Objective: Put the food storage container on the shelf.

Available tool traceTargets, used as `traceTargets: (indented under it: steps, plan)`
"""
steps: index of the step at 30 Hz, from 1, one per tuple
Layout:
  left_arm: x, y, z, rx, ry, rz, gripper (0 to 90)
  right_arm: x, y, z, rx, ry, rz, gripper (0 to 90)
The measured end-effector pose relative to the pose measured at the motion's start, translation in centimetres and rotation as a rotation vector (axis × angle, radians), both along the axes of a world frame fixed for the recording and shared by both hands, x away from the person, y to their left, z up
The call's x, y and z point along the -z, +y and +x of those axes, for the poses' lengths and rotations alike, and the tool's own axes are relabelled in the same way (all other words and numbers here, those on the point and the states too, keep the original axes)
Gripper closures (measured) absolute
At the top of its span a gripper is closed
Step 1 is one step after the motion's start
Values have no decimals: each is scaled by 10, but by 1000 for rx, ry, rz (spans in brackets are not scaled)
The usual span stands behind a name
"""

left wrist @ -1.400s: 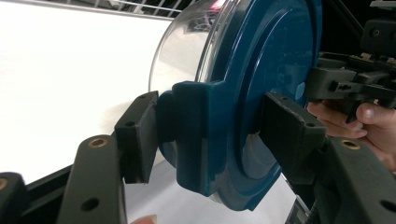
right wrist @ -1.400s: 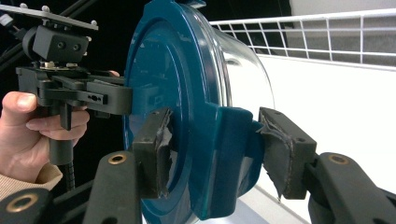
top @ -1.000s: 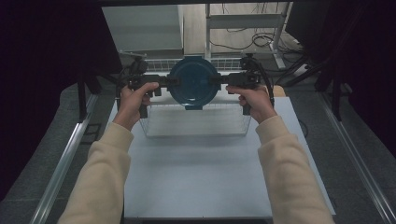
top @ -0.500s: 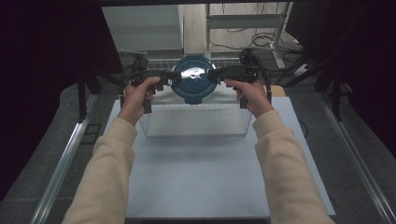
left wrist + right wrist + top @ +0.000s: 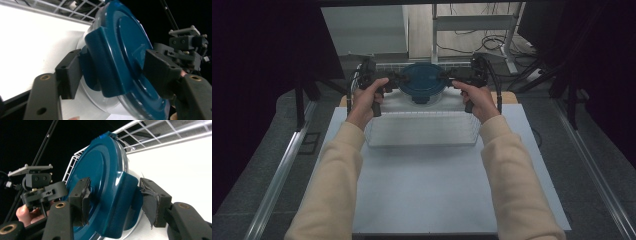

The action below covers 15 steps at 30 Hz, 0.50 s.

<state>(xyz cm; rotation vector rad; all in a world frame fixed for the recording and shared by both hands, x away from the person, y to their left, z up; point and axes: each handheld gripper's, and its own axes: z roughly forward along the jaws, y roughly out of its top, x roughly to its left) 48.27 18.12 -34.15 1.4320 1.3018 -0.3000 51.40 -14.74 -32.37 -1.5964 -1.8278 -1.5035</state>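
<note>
A person holds a round container with a dark blue lid between two grippers, above the far end of a white wire basket on the pale table. The left gripper has just been opening: in the left gripper view one pad touches the underside of the lid's side latch while the other stands a little off the top, so that grip looks slack. The right gripper straddles the opposite latch, one pad on the lid's top and one beneath, apparently pinching it. The clear tub under the lid looks like stiff, smooth plastic, probably light if empty, and slippery on the glossy top. The protruding latches seem the safest places to hold; with one side loosening, it could tip.
</note>
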Motion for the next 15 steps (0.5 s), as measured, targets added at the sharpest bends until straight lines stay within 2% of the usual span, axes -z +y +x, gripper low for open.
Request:
traceTargets:
  steps: [1,5,8,10,13,14,15]
  plan:
    - [0,0,-1,0,-5,0,324,1,0,0,1,11,15,439]
    - [-1,-1,-2,-5,-12,15,294,0,1,-2,14,-23,-10,417]
    - [-3,0,-5,-14,-22,21,226,-5,4,-8,21,-83,-64,271]
    - [-5,0,-8,-20,-33,55,193,-9,4,-12,30,-111,-77,218]
    - [-10,4,-17,-32,-70,68,185,-14,2,-18,27,-151,-88,195]
    - [-12,5,-19,-40,-80,75,182,-16,1,-22,25,-177,-105,189]
    - [-15,7,-24,-52,-98,92,182,-17,0,-24,19,-191,-110,184]
